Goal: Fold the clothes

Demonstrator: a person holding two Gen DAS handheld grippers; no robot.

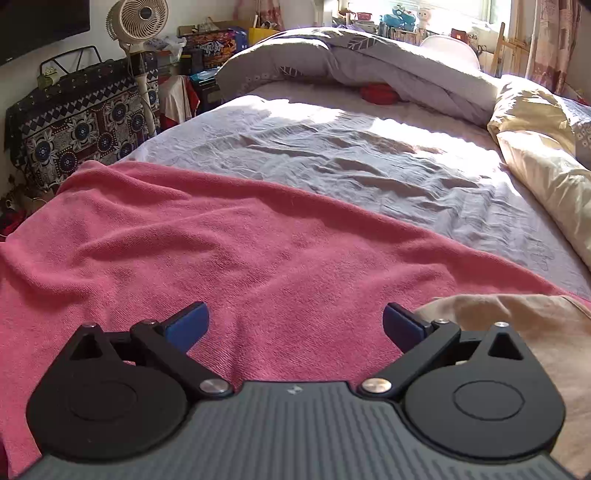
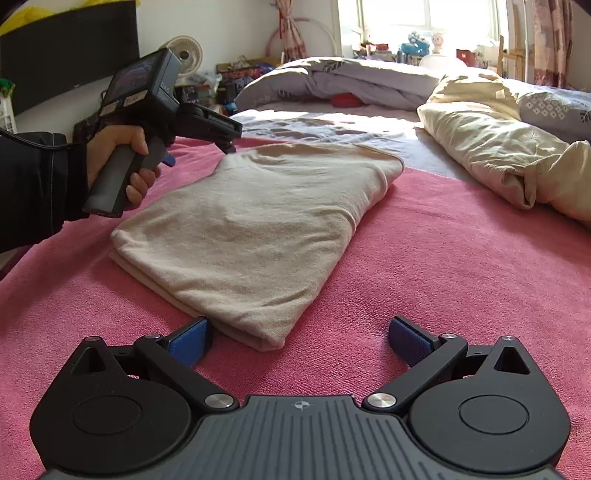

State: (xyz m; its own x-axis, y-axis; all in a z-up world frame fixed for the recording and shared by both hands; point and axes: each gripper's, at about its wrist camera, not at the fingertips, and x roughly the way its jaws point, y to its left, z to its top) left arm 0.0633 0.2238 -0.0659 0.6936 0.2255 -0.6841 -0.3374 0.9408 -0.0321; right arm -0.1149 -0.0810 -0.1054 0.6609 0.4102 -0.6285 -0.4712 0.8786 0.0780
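A folded beige garment (image 2: 255, 229) lies as a long flat stack on a pink towel (image 2: 443, 258) spread over the bed. My right gripper (image 2: 299, 341) is open just in front of the garment's near corner, its left blue pad beside the fold. In the right wrist view a hand holds my left gripper (image 2: 227, 146) at the garment's far left corner. In the left wrist view my left gripper (image 1: 295, 326) is open over the pink towel (image 1: 221, 251), with the beige garment (image 1: 517, 321) by its right finger.
A wrinkled grey sheet (image 1: 351, 155) covers the bed beyond the towel. A cream quilt (image 2: 498, 155) lies at the right, a grey duvet (image 1: 369, 62) at the back. A patterned cloth-covered stand (image 1: 81, 118) and a fan (image 1: 136, 22) are left of the bed.
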